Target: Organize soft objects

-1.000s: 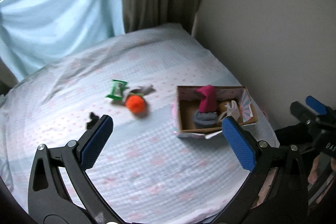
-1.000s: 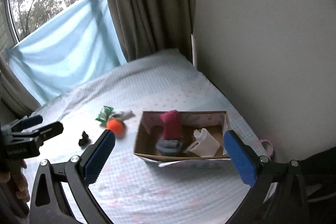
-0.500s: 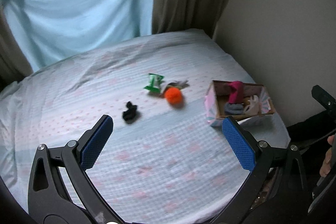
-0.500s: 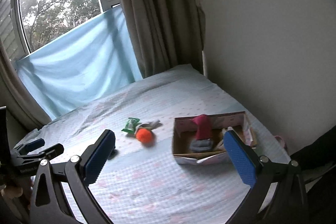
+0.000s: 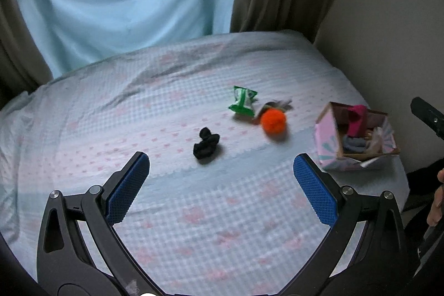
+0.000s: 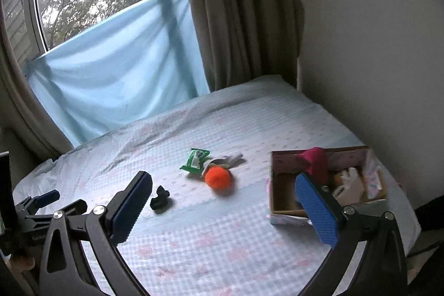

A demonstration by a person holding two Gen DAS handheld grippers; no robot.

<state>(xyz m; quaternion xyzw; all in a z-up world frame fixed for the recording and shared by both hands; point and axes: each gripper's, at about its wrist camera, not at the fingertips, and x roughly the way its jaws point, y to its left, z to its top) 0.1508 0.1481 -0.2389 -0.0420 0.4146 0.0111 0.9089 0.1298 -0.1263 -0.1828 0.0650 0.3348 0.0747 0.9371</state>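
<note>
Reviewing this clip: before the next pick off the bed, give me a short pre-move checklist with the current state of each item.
1. Left gripper open and holding nothing: ok.
2. Right gripper open and holding nothing: ok.
3. Black soft item lying alone on the bed sheet, apart from the other things: ok.
4. Orange pom-pom free to lift: not ok, it touches the grey item beside the green packet.
5. Box open at the top: ok.
6. Room left in the box: cannot tell from the left view; the right view shows bare floor at its near left corner.
</note>
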